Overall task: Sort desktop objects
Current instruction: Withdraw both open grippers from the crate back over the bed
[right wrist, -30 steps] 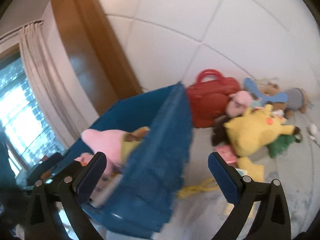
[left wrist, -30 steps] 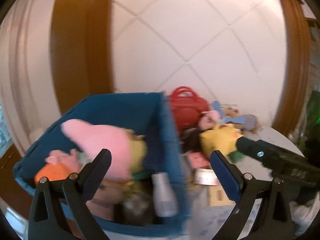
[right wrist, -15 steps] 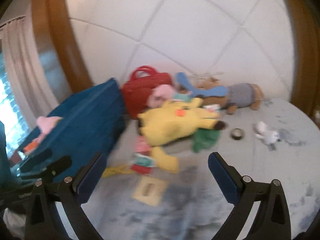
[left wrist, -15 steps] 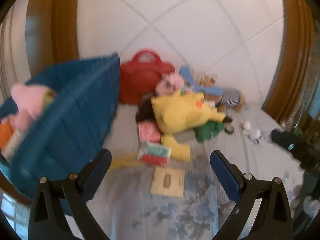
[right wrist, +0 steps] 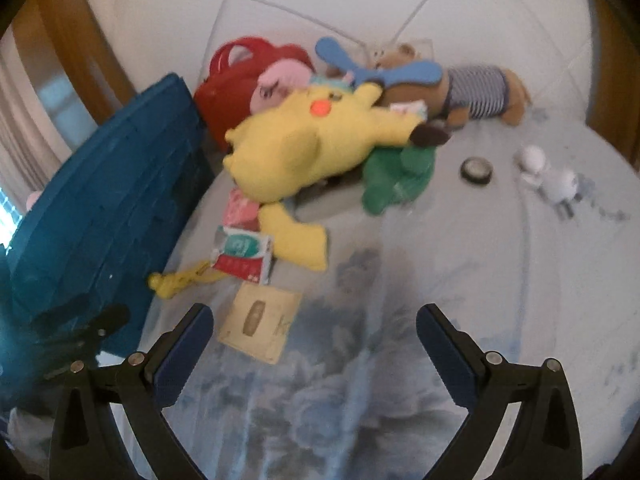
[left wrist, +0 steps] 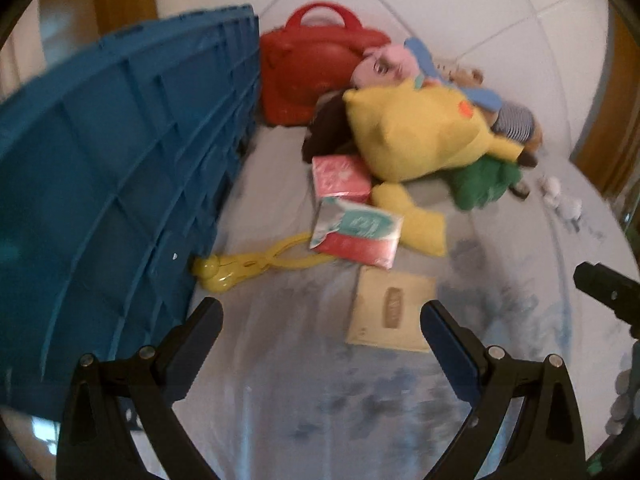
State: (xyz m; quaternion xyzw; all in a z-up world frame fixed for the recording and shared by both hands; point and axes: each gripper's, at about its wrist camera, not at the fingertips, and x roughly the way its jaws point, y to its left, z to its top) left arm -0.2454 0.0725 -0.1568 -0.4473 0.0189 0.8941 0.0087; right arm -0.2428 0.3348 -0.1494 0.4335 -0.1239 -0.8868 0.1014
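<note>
While both of our tools hang above the flowered tablecloth (left wrist: 304, 400), we hold the left gripper (left wrist: 320, 328) spread wide with nothing between its fingers, and the right gripper (right wrist: 314, 338) is just as wide and just as empty. To our left stands the blue crate (left wrist: 112, 168), its ribbed wall filling that side of the left wrist view. Just beside its foot lies a yellow plastic clip (left wrist: 248, 264), and next to that a torn red and green packet (left wrist: 356, 232) rests partly over the clip's handles. Nearer to us lies a flat tan card (left wrist: 392, 310). Behind the packet sits a pink box (left wrist: 340, 178), then the yellow plush (right wrist: 312, 144) lying over a green plush (right wrist: 396, 178). A red bag (left wrist: 308, 68) stands at the back by the wall. Well to the right we see a small dark ring (right wrist: 475, 170) and a white figure (right wrist: 548, 178).
</note>
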